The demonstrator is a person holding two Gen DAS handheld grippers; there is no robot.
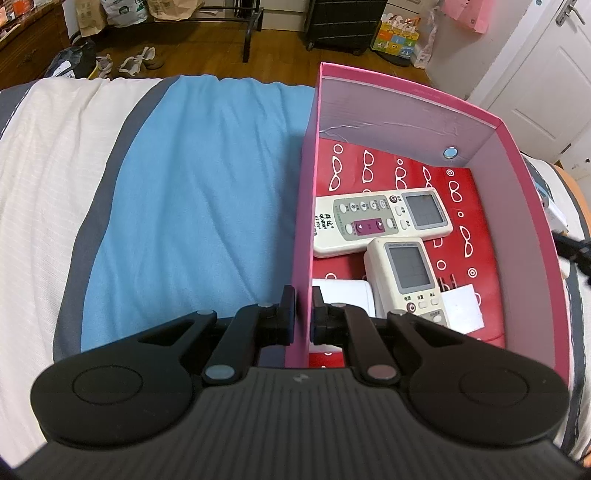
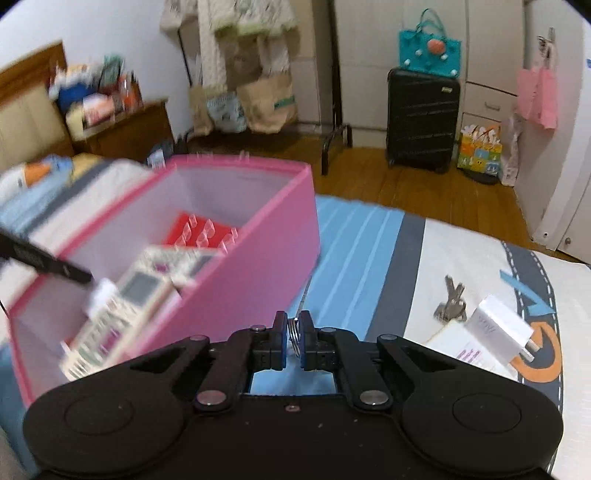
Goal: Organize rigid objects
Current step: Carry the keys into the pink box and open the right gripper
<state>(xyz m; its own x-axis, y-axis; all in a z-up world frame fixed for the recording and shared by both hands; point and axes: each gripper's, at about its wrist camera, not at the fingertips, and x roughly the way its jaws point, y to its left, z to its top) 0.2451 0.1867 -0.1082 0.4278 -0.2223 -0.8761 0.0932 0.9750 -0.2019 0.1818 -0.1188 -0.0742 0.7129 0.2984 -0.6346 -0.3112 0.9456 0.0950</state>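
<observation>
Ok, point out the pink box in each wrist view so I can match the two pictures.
Left wrist view: the pink box fills the right half, open top towards the camera; the left tool is shut on its near left wall.
Right wrist view: the pink box sits left of centre, blurred, its outer side wall facing the camera.
Shared landmark: the black suitcase on the wooden floor behind.

Upper remote (image 1: 382, 219): "QUNDA", "KT-109"
Lower remote (image 1: 408, 275): small Chinese button labels, too small to read
White charger (image 2: 496, 330): faint print, unreadable
</observation>
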